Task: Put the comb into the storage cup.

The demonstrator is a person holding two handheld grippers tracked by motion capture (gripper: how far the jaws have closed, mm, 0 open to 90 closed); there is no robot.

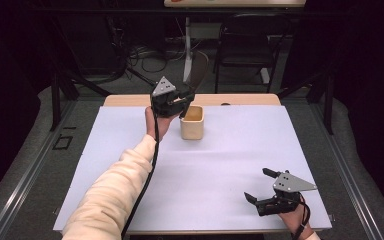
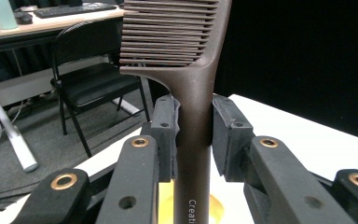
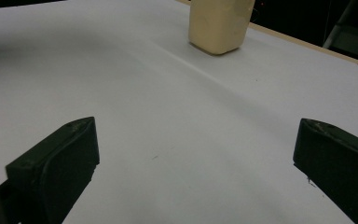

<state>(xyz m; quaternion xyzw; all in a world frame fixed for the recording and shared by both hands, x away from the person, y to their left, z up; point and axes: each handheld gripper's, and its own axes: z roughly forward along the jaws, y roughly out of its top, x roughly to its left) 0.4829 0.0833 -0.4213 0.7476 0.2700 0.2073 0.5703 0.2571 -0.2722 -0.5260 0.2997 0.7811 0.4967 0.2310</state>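
Note:
A dark brown comb stands with its teeth up between the pads of my left gripper, which is shut on its handle. That gripper hovers at the far middle of the table, just left of and above a cream cup. Part of the cup's yellowish inside shows below the jaws. My right gripper rests near the front right corner, with its jaws wide open and nothing between them. From there the cup stands far ahead on the sheet.
A white sheet covers the table, with a wooden strip bare along the far edge. Beyond it stand a black folding chair, a white pole and loose cables on the floor. Dark frame legs flank the table.

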